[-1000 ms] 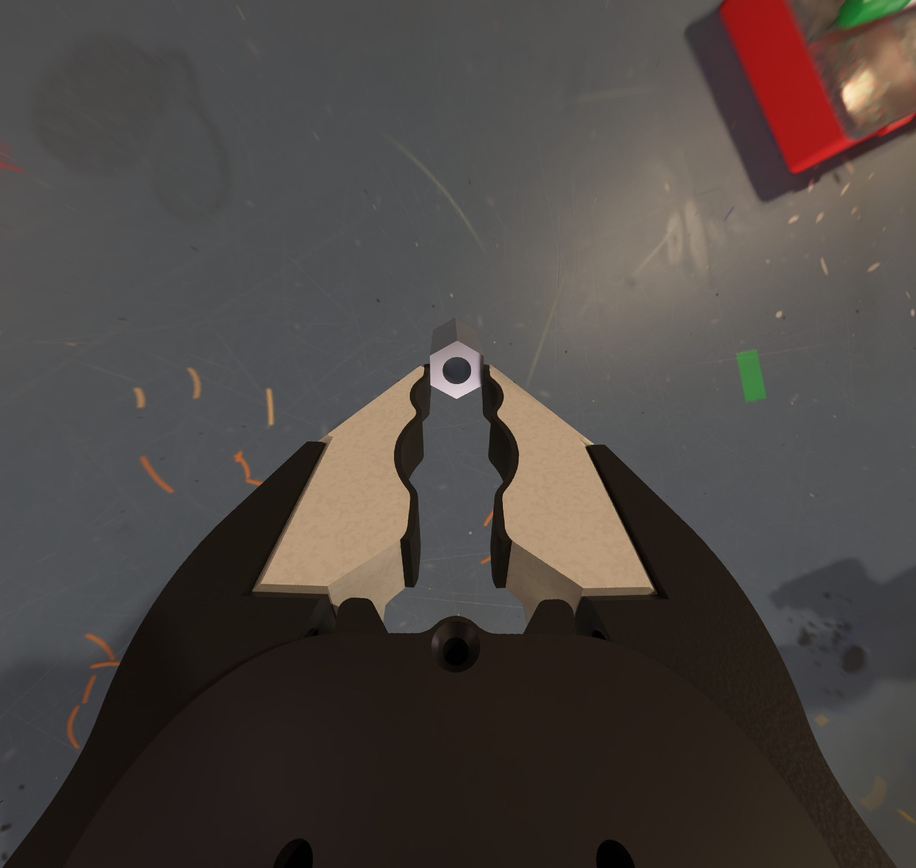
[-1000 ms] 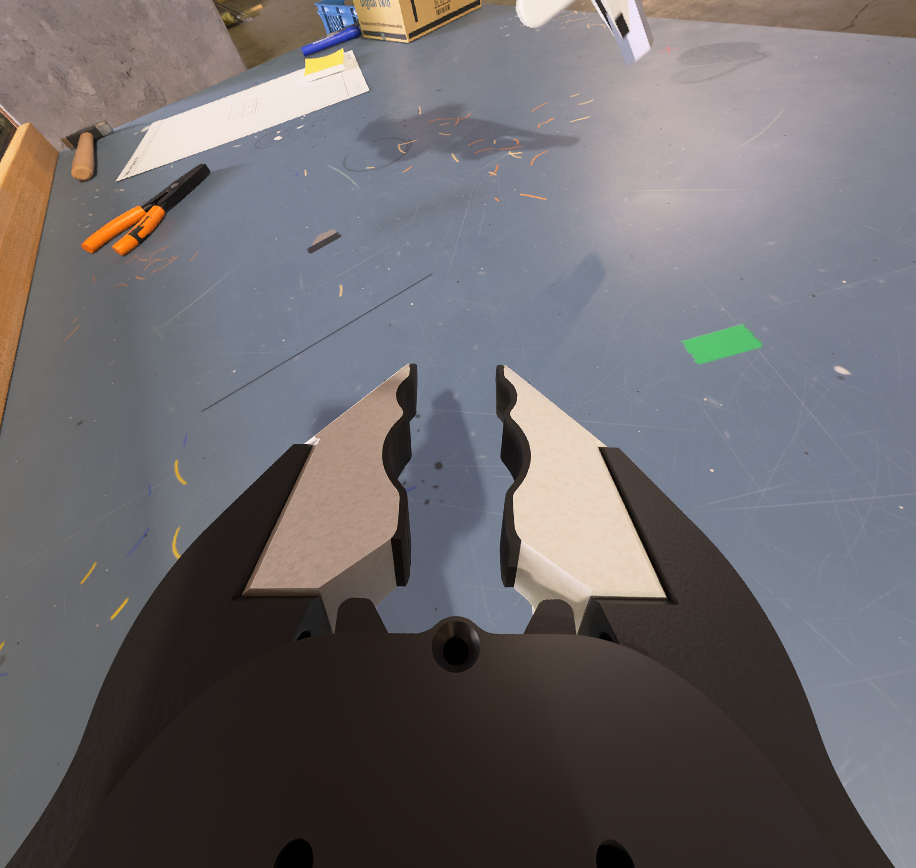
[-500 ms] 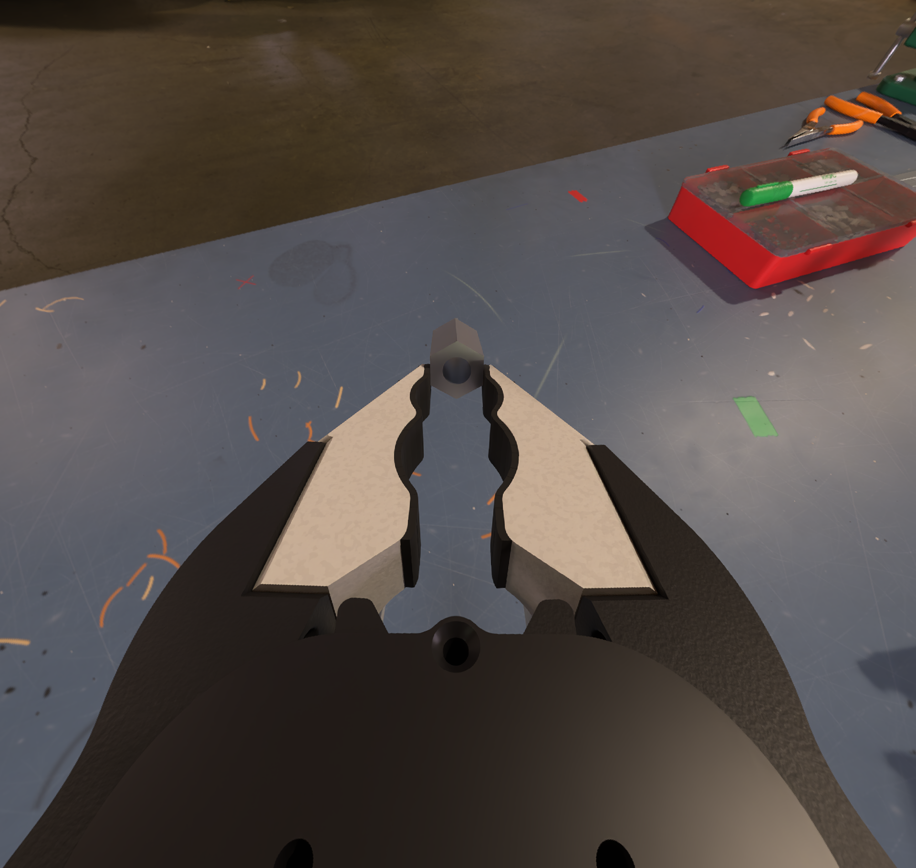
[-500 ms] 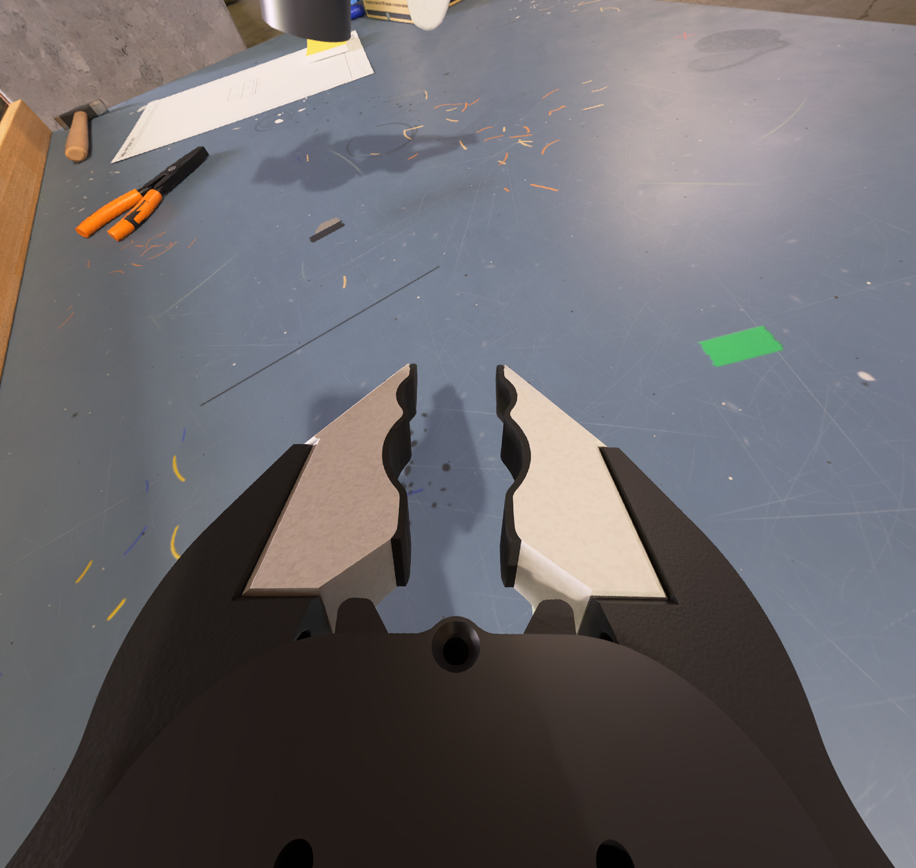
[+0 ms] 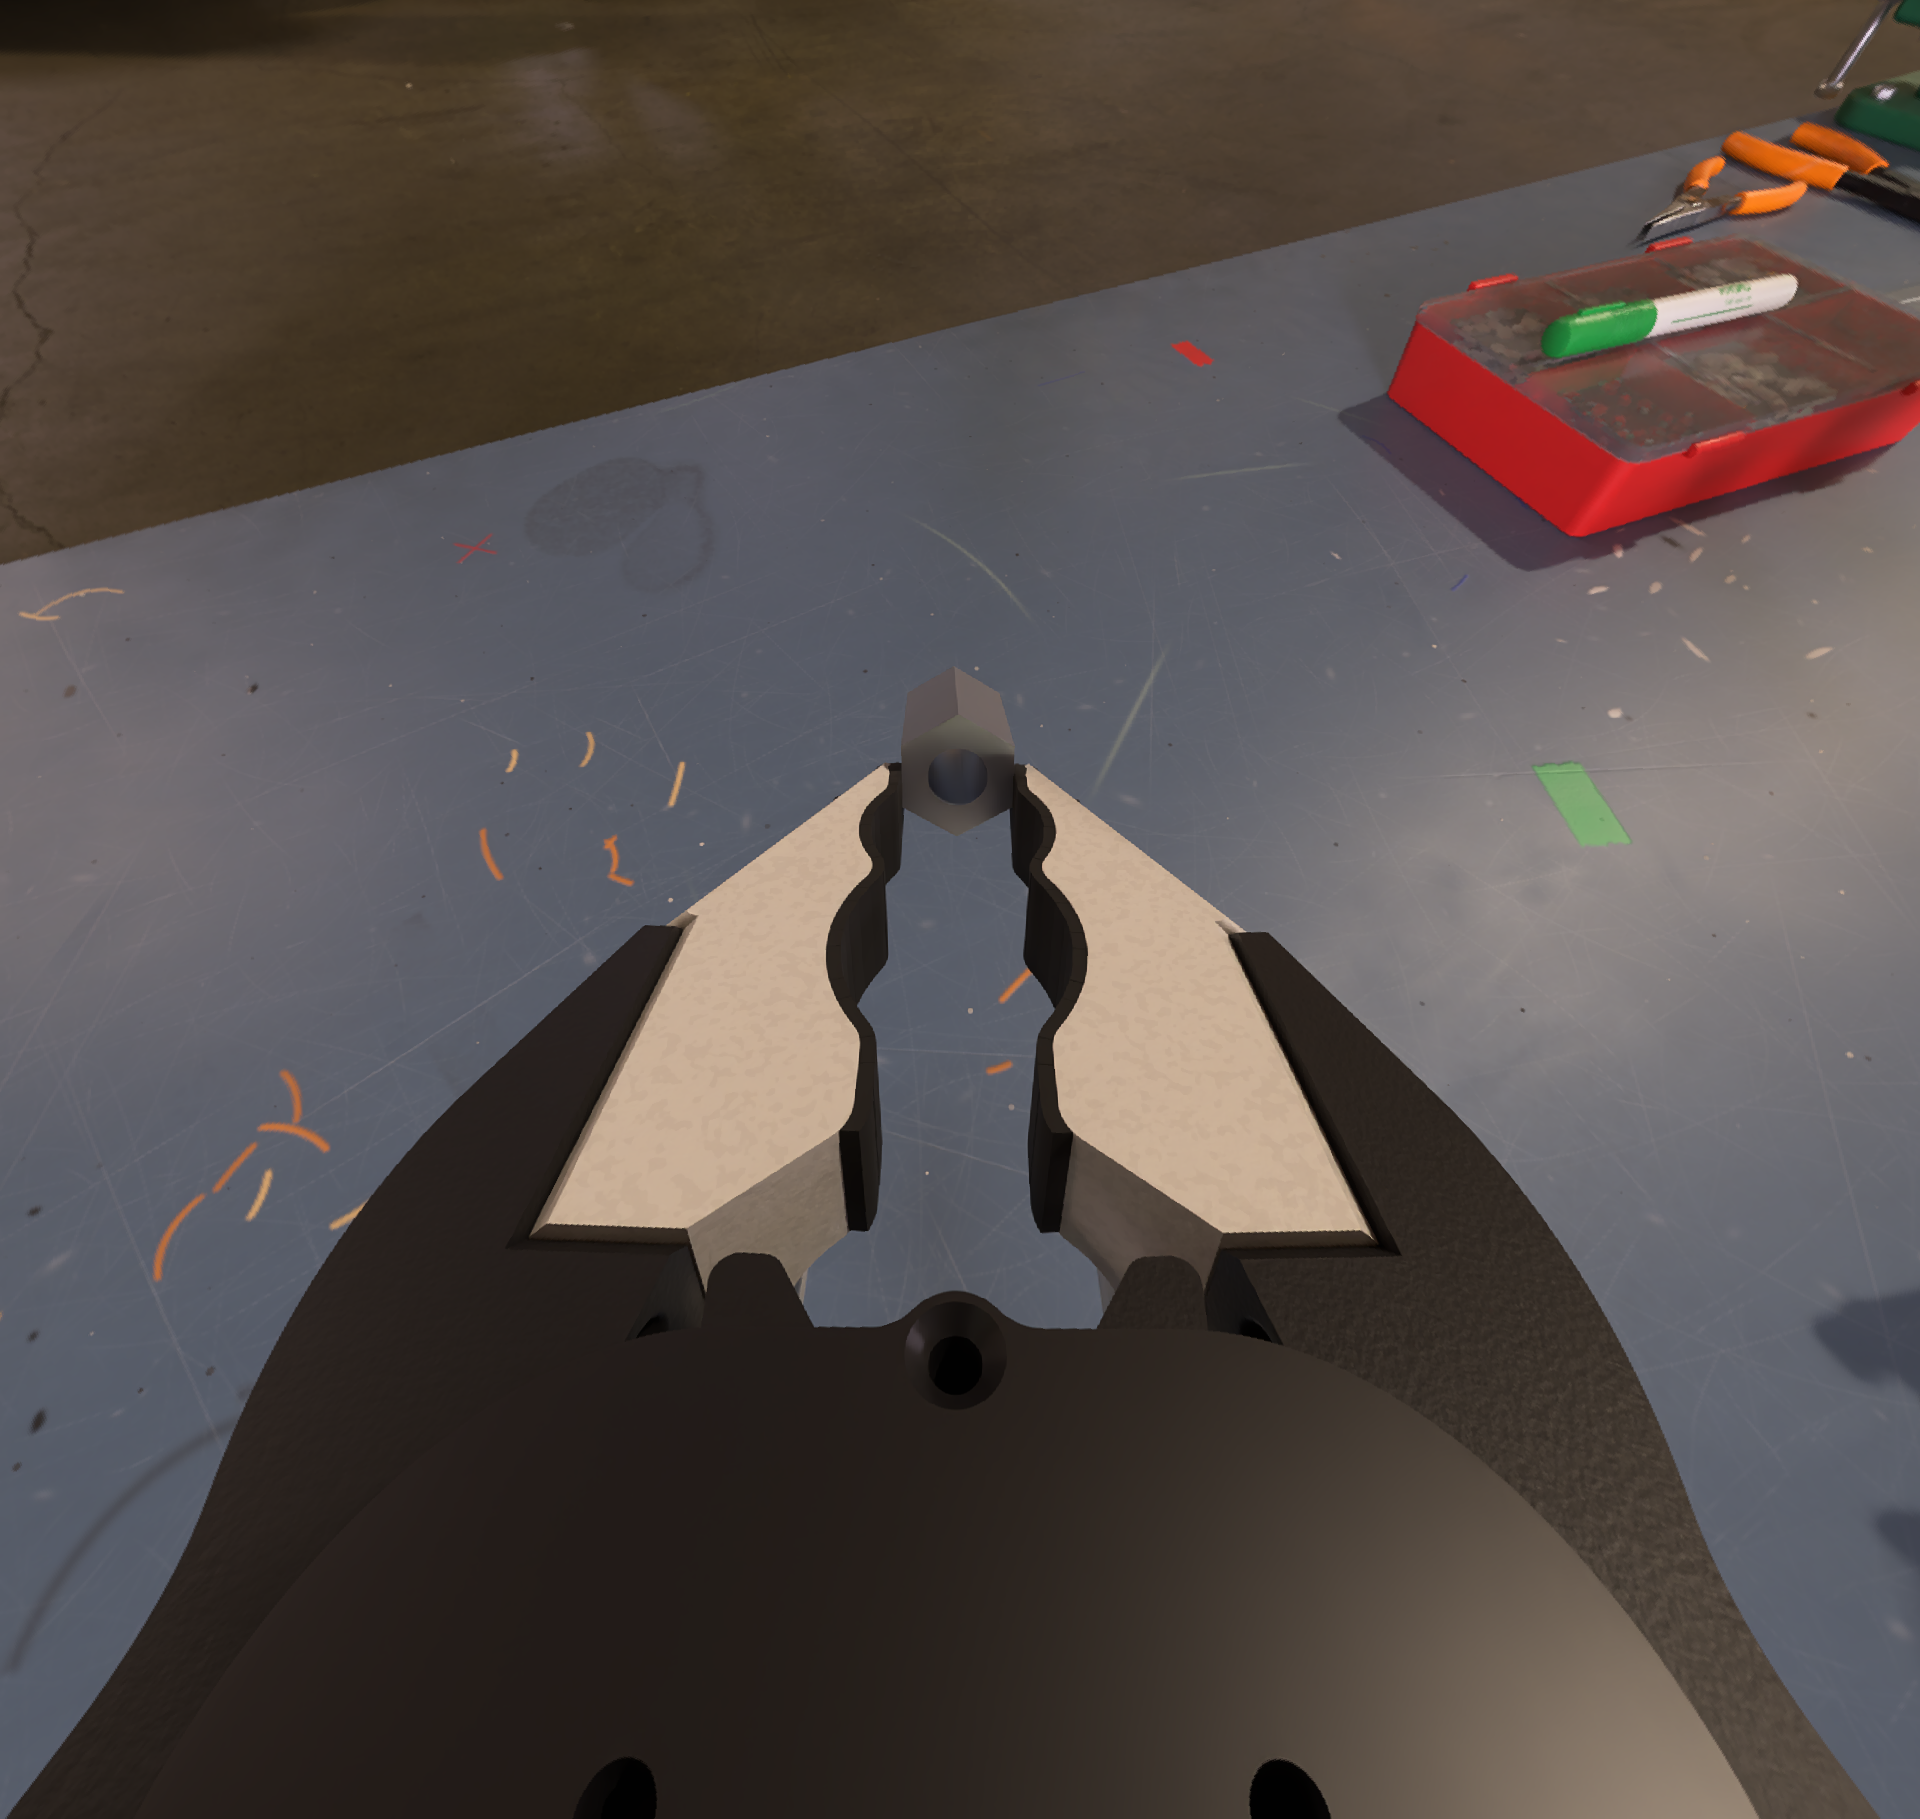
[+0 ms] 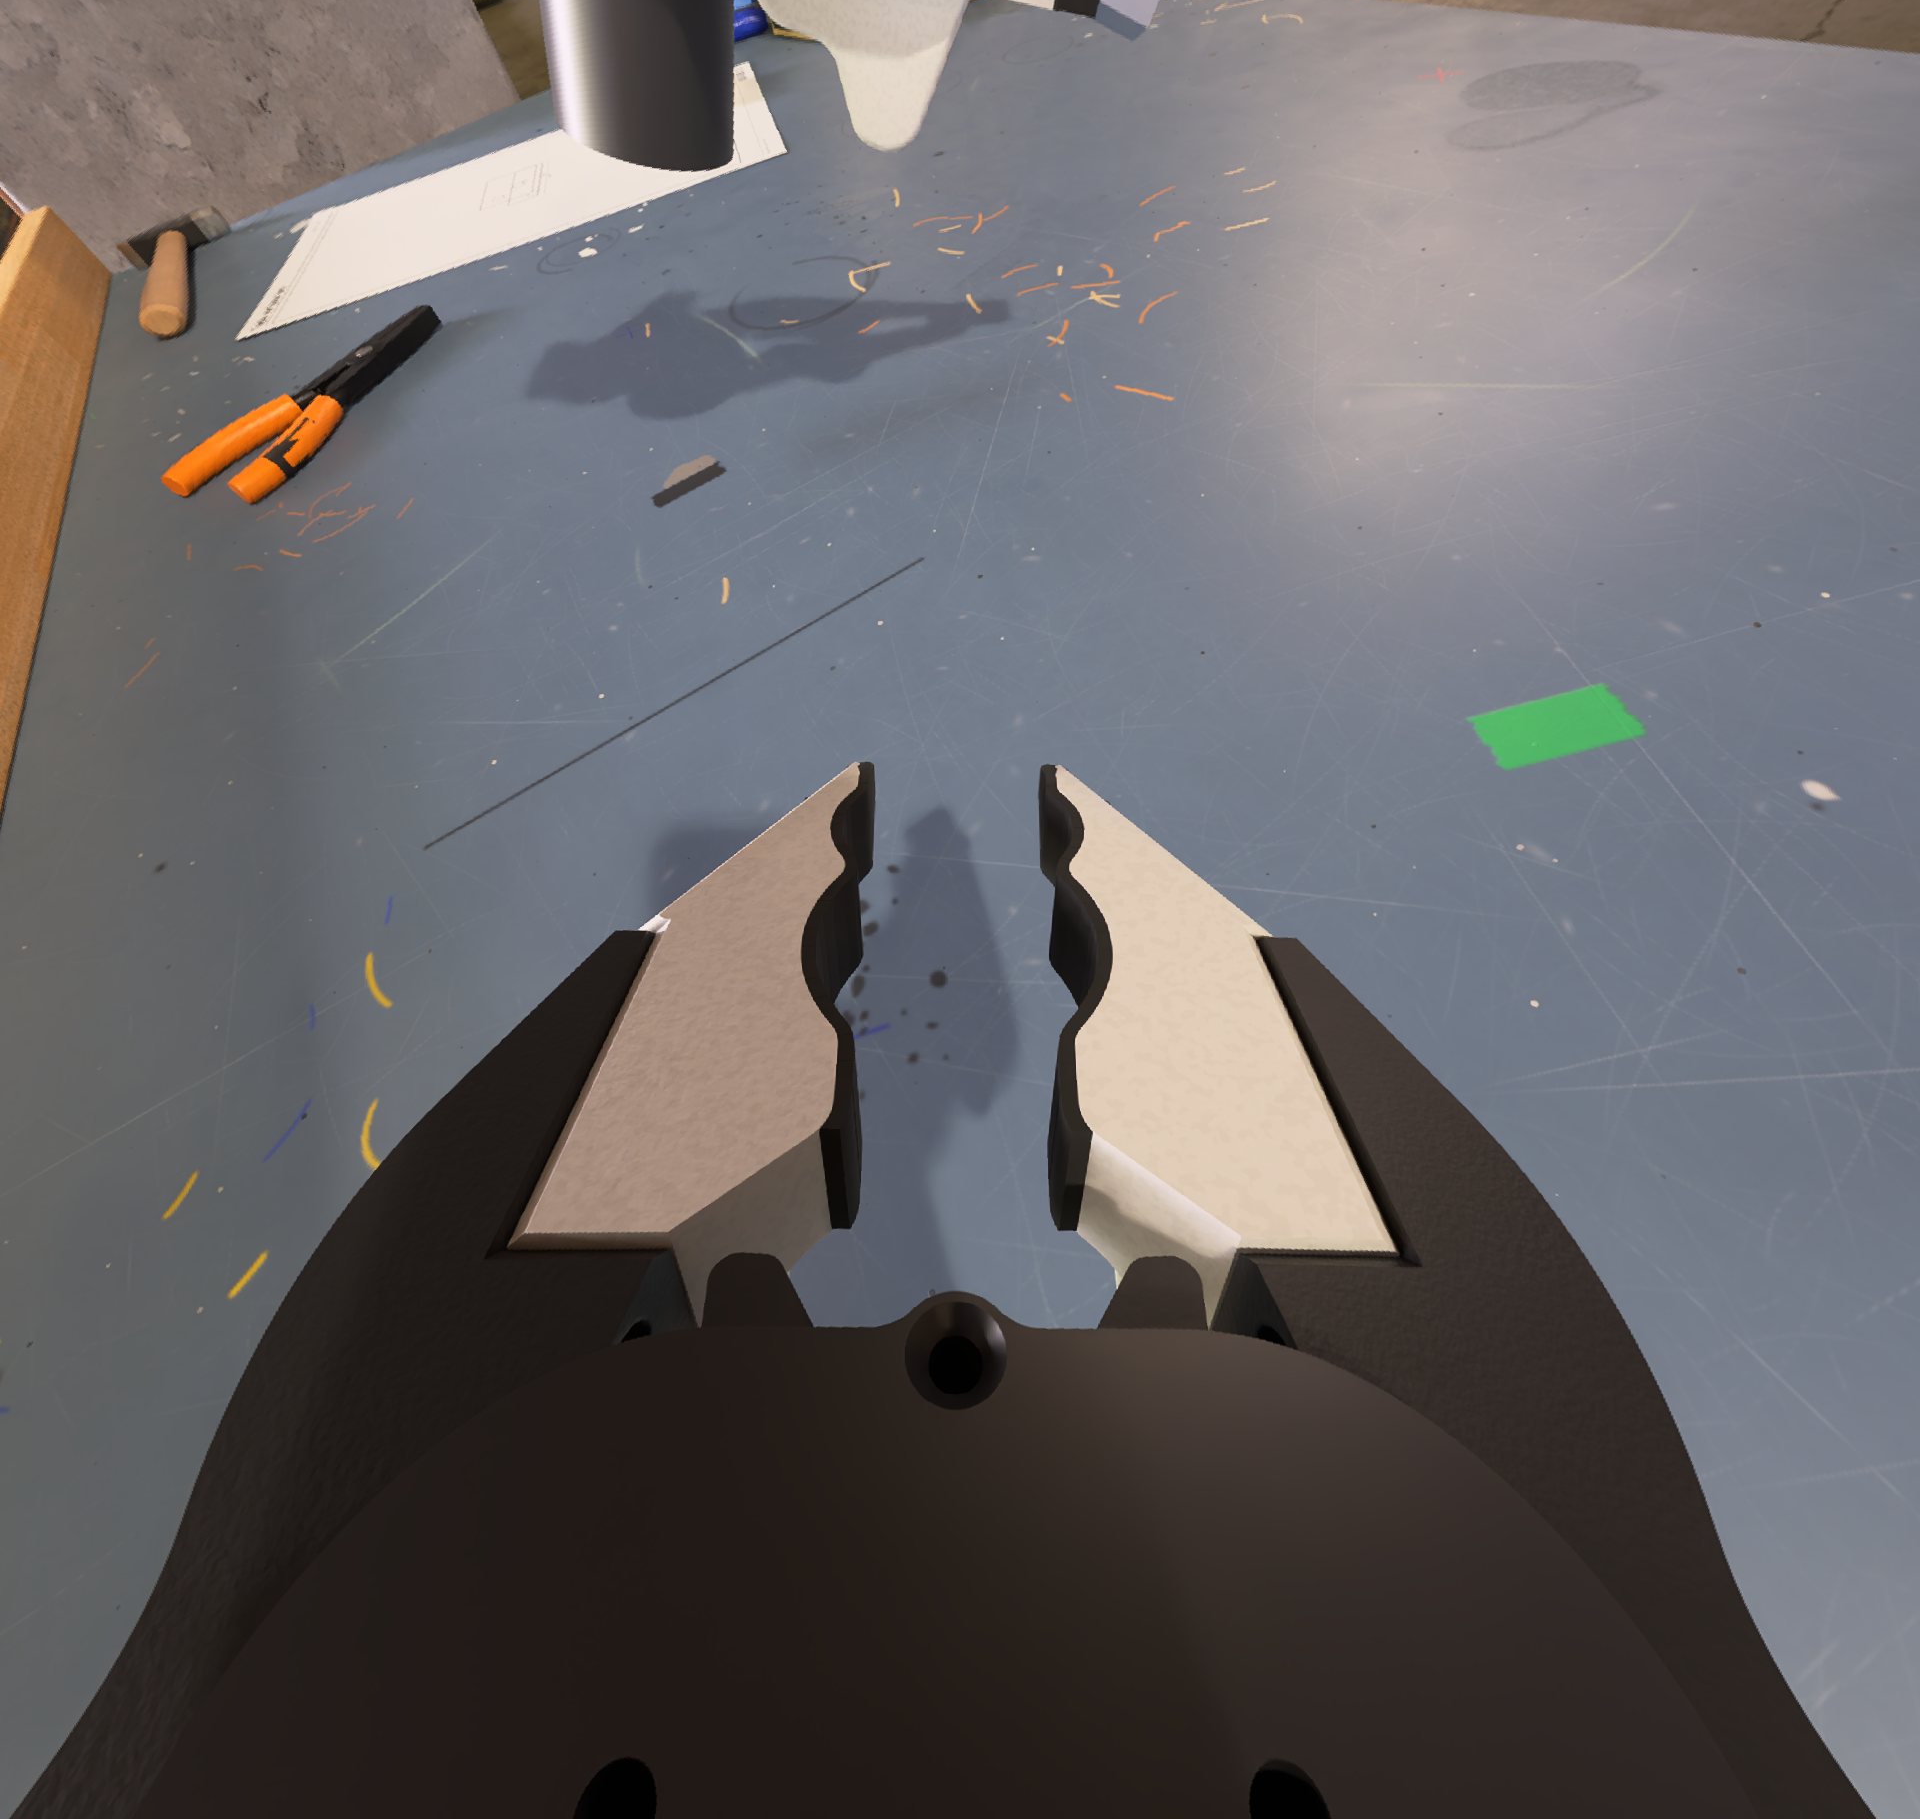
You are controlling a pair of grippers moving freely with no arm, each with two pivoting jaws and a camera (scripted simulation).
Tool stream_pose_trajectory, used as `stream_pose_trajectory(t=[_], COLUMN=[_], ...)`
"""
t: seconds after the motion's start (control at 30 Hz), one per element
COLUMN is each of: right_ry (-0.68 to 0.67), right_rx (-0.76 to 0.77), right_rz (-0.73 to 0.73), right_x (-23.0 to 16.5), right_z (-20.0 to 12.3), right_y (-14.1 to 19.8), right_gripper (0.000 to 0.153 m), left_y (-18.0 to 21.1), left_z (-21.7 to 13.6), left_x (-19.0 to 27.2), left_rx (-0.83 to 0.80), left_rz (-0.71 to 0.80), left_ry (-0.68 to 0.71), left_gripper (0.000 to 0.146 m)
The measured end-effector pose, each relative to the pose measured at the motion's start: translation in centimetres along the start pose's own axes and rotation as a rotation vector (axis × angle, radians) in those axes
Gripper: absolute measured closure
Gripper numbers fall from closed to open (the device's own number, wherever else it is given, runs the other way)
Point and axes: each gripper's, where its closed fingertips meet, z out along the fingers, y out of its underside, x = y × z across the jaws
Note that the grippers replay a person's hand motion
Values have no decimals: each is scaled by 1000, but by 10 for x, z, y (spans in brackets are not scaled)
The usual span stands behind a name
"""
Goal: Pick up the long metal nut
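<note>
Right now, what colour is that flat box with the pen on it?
Red box, clear lid; best in the left wrist view.

Green print along the white barrel of the marker, lying on the lid of the red box far ahead and right of the left tool; too small to make out. Fine ruled lines and a small drawn block on the white paper sheet far ahead and left of the right tool, likewise unreadable. Nothing else lettered on the table.
</note>
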Motion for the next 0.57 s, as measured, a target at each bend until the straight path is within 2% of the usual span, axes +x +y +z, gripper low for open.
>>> stream_pose_trajectory(t=[0.57], right_ry=[-2], right_rx=[-5], right_rz=[-2], right_x=[-1], right_z=[1], right_y=[1], right_gripper=[121], left_y=[0], left_z=[-3], left_x=[11], left_rx=[14], left_rz=[16], left_ry=[53], left_gripper=[126])
